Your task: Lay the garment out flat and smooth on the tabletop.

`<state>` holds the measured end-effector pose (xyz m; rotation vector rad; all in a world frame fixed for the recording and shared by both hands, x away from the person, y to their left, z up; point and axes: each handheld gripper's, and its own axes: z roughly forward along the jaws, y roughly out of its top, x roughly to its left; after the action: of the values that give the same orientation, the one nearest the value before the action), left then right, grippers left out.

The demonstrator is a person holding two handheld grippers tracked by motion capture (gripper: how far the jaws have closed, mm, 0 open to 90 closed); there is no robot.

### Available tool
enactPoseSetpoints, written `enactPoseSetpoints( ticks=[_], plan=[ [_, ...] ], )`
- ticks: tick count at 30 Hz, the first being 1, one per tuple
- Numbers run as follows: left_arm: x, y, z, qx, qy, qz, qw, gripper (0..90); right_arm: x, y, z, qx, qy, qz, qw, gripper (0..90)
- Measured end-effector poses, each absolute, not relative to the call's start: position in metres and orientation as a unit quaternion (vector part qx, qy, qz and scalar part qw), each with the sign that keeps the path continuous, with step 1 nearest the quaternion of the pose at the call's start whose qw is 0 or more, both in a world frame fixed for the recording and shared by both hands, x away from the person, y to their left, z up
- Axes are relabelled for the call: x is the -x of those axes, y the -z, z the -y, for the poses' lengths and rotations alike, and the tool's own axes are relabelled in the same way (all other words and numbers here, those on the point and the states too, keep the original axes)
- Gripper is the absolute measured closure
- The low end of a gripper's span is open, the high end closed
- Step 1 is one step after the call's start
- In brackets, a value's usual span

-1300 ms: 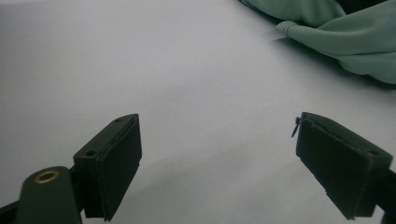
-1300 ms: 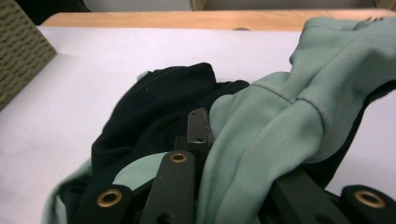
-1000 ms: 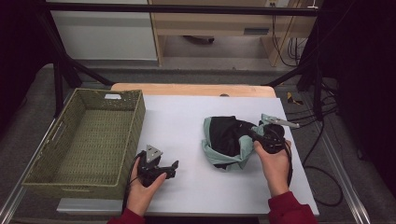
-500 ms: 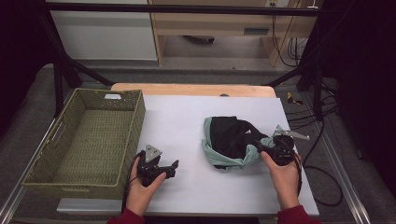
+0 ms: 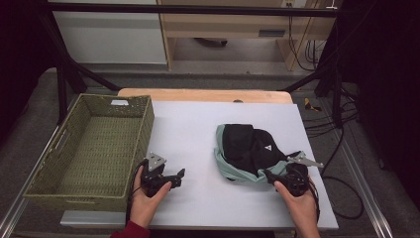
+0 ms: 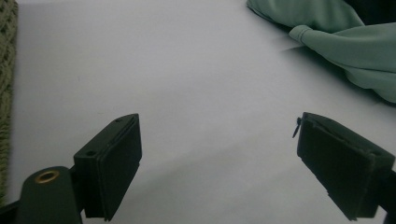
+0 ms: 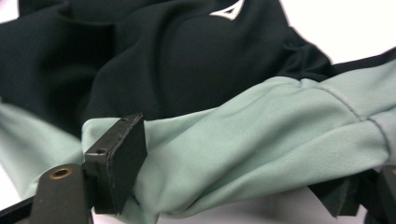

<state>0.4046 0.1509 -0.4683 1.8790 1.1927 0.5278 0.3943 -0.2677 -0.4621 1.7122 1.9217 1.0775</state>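
A crumpled black and mint-green garment (image 5: 246, 148) lies on the right half of the white table (image 5: 193, 124). My right gripper (image 5: 271, 175) sits at its near right edge. In the right gripper view a mint-green fold (image 7: 261, 144) lies between the wide-apart jaws of that gripper (image 7: 238, 175), which have just been opening; the pads do not clamp it. My left gripper (image 5: 179, 177) rests low on the table beside the basket, open (image 6: 219, 158), with bare table between its jaws and a green edge of the garment (image 6: 345, 42) farther off.
A green woven basket (image 5: 141, 134) stands at the table's left, its wall (image 6: 4, 70) close beside my left gripper. Bare white table stretches between the two grippers. A wooden board (image 5: 203, 94) lies along the far edge, and cables (image 5: 341, 188) trail off the right side.
My right hand has come down and toward the near edge beside the garment, and its jaws stand wider apart. The garment lies flatter. My left hand has not moved.
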Motion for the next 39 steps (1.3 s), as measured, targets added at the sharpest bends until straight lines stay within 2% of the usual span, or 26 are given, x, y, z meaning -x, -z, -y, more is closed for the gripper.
enactPoseSetpoints(
  ticks=[17, 31, 39],
  plan=[
    [-0.400, 0.469, -0.139, -0.760, -0.224, -0.458, 0.403, 13.9, -0.353, 0.466, 0.263, -0.579, -0.379, -0.702, 0.166, 15.6],
    [-0.400, 0.470, -0.141, -0.757, -0.225, -0.460, 0.405, 13.9, -0.331, 0.466, 0.248, -0.555, -0.361, -0.720, 0.210, 15.8],
    [-0.400, 0.469, -0.139, -0.760, -0.227, -0.458, 0.402, 13.9, -0.329, 0.453, 0.235, -0.520, -0.381, -0.727, 0.235, 18.3]
  ],
)
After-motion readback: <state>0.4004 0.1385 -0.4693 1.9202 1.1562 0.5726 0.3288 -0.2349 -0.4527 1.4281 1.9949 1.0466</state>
